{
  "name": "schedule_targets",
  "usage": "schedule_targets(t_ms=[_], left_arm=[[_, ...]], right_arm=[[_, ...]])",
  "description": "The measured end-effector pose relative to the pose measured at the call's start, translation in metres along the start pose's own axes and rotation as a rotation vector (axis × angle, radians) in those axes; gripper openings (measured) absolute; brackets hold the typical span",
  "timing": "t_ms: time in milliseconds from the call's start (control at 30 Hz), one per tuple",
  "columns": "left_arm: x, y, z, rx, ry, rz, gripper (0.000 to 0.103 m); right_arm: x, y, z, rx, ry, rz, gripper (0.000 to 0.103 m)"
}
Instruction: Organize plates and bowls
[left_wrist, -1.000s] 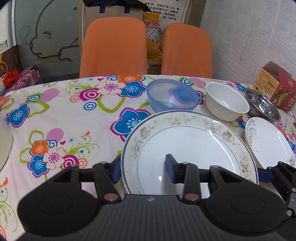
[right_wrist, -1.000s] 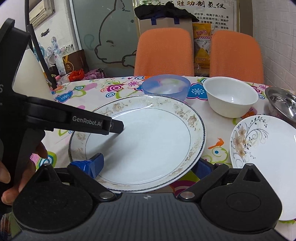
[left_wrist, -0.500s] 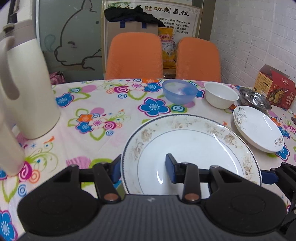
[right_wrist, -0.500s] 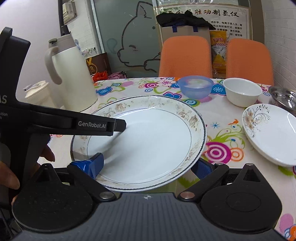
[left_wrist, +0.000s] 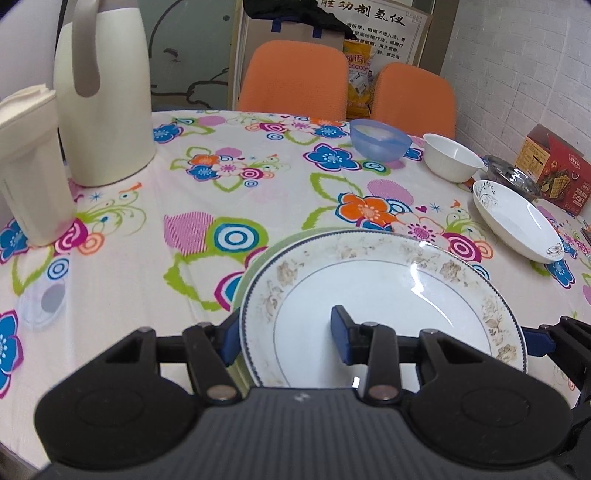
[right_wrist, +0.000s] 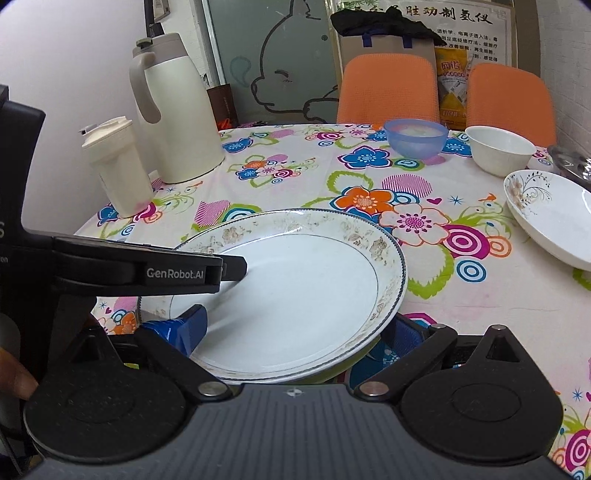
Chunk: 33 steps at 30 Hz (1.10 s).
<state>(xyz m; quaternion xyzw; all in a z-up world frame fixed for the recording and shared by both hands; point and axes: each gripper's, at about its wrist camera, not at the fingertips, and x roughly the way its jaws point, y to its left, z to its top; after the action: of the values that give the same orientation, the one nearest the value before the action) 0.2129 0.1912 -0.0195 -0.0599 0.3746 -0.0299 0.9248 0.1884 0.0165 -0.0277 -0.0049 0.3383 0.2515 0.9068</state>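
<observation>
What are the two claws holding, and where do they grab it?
Both hold the big floral-rimmed plate by its near rim: the left claw on its left side, the right claw on its right side.

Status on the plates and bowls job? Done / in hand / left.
Done: nothing stacked yet that I can see.
In hand: the large floral-rim plate is pinched by both the left hand-held gripper and the right hand-held gripper, near the table's front edge; a green rim shows beneath it.
Left: the small plate, blue bowl, white bowl and steel bowl sit separately.
</observation>
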Motion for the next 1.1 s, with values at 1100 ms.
schedule_targets(t_ms=[1100], left_arm=[[-0.013,-0.112,0.025,0.140,-0.086,-0.053,0.077]], right_arm=[[-0.069,-0.129,-0.029,0.260,-0.123,-0.190,0.087]])
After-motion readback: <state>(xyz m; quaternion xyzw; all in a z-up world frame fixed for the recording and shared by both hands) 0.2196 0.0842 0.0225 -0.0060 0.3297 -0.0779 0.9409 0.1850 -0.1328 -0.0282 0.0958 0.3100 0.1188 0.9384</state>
